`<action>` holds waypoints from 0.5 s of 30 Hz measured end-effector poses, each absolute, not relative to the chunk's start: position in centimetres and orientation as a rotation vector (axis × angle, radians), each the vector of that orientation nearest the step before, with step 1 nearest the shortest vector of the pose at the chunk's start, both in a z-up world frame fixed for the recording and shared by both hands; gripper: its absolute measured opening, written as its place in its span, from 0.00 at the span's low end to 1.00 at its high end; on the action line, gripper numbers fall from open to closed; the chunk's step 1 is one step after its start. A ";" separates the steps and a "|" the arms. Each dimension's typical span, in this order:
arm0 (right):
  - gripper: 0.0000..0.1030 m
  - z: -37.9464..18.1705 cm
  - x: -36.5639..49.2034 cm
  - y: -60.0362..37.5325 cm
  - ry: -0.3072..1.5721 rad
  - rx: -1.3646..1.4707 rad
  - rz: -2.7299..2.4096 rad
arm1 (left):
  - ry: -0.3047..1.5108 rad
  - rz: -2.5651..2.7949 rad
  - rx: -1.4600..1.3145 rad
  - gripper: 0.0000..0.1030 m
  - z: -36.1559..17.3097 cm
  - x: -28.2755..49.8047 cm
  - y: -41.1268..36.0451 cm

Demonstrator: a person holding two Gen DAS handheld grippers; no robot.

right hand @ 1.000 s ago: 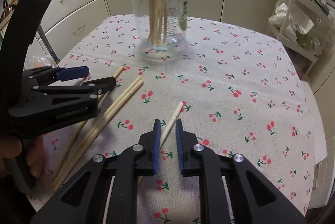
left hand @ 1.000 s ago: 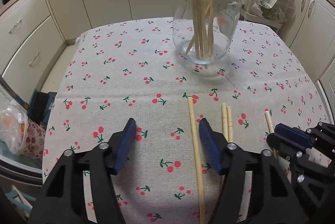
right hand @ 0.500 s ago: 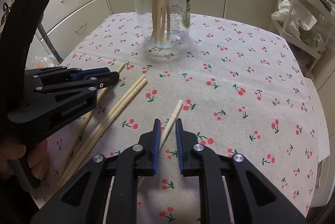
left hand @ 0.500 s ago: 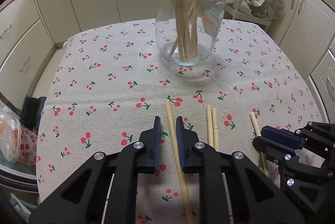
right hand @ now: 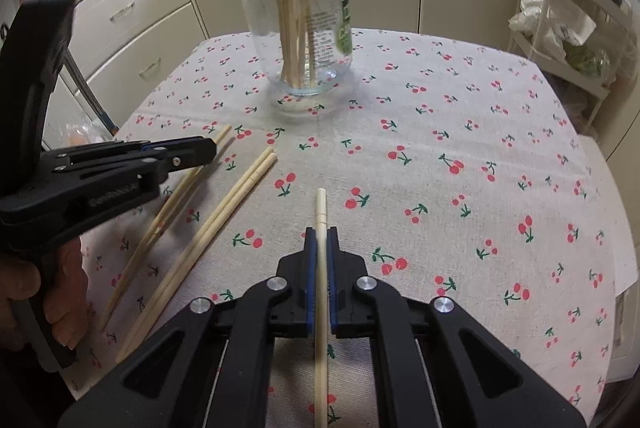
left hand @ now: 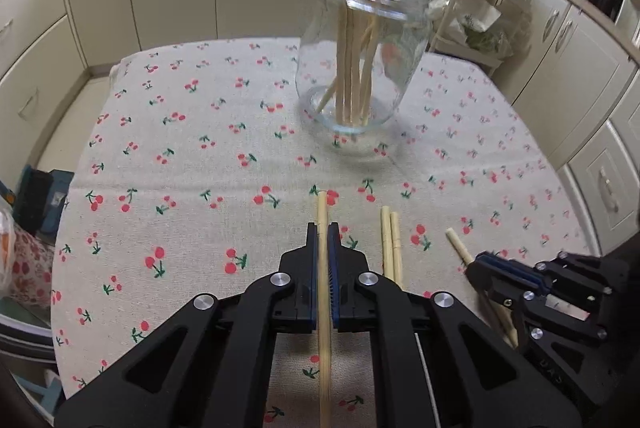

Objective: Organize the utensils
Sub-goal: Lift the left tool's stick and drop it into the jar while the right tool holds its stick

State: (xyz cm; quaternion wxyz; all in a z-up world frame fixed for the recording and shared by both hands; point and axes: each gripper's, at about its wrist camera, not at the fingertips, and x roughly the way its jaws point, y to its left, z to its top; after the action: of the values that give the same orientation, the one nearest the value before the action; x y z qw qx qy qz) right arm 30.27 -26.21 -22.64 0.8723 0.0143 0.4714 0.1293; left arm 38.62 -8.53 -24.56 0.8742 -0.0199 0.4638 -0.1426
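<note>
Cherry-print tablecloth (left hand: 180, 187): one chopstick (left hand: 322, 268) is clamped by the left gripper (left hand: 322, 236), another chopstick (right hand: 320, 268) by the right gripper (right hand: 320, 240). Two chopsticks (right hand: 224, 224) lie between; jar (right hand: 300, 39) behind.
</note>
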 end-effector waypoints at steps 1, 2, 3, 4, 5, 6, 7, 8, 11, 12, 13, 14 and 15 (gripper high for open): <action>0.06 -22.7 30.3 -26.5 0.987 0.051 0.276 | 0.962 -0.301 -0.054 0.05 -24.3 38.7 -8.3; 0.06 -22.7 30.4 -26.6 0.988 0.066 0.280 | 0.954 -0.304 -0.065 0.05 -24.0 38.7 -8.2; 0.06 -22.7 30.4 -26.8 0.988 0.081 0.283 | 0.944 -0.305 -0.075 0.05 -23.8 38.6 -8.0; 0.06 -22.8 30.4 -27.1 0.988 0.105 0.288 | 0.925 -0.312 -0.093 0.05 -23.3 38.6 -7.8; 0.06 -22.8 30.4 -27.2 0.987 0.120 0.292 | 0.900 -0.319 -0.113 0.05 -22.8 38.5 -7.6; 0.06 -22.9 30.4 -27.4 0.985 0.136 0.296 | 0.879 -0.322 -0.126 0.05 -22.3 38.5 -7.5; 0.06 -22.9 30.3 -27.6 0.981 0.155 0.302 | 0.849 -0.328 -0.142 0.05 -21.7 38.3 -7.3; 0.06 -23.0 30.3 -27.7 0.977 0.165 0.305 | 0.807 -0.335 -0.162 0.05 -20.7 38.2 -7.1; 0.06 -23.1 30.4 -28.1 0.978 0.206 0.315 | 0.704 -0.343 -0.206 0.05 -18.3 38.2 -6.9; 0.06 -23.1 30.4 -28.1 0.979 0.213 0.318 | 0.677 -0.341 -0.215 0.05 -17.6 38.2 -6.8; 0.06 -23.1 30.4 -28.1 0.979 0.217 0.319 | 0.640 -0.339 -0.227 0.05 -16.7 38.3 -6.8; 0.06 -23.1 30.4 -28.1 0.979 0.219 0.319 | 0.613 -0.339 -0.238 0.05 -16.0 38.4 -6.7; 0.06 -23.1 30.4 -28.1 0.978 0.221 0.320 | 0.579 -0.337 -0.252 0.05 -15.1 38.6 -6.5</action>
State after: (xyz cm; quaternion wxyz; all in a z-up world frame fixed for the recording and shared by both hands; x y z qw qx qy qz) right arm 30.38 -28.14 -23.15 0.8645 0.1057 0.4669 0.1529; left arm 38.61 -6.54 -15.09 0.9367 -0.1234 0.2832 -0.1649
